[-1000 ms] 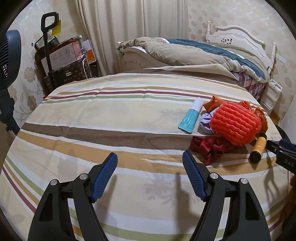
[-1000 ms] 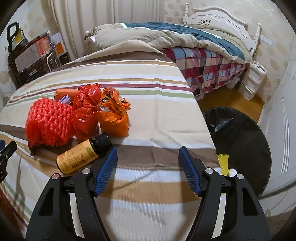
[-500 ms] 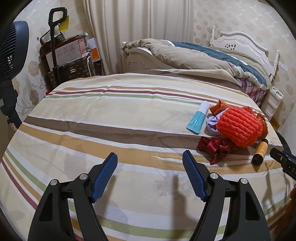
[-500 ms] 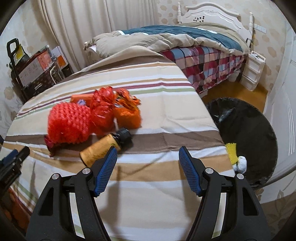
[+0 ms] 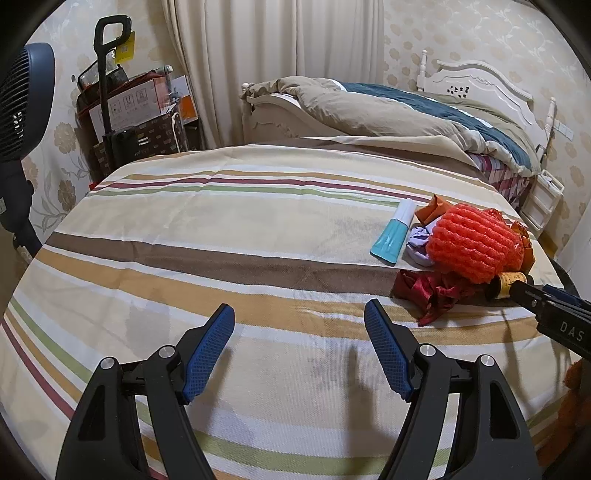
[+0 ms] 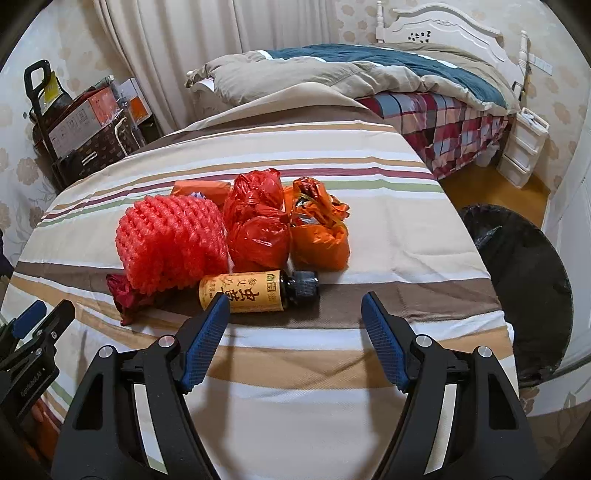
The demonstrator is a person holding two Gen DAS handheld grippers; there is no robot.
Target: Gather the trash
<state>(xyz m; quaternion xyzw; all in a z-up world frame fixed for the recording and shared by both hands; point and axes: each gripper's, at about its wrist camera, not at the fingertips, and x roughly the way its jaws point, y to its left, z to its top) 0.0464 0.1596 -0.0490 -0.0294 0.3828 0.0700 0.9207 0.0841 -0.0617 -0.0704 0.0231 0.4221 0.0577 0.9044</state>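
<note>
Trash pile — bottle nearest, just beyond right tool, jaws opening

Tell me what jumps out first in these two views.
A bright heap of trash on the striped bedspread: a coral foam net, a red bag and an orange bag beside it, a yellow-labelled bottle lying in front. The right hand-held gripper is opening just short of that bottle, nothing between its fingers.

A home bedroom. A bed with a white carved headboard and rumpled quilt stands against floral wallpaper. Long cream curtains hang behind, and a small white drawer unit sits bedside.
</note>
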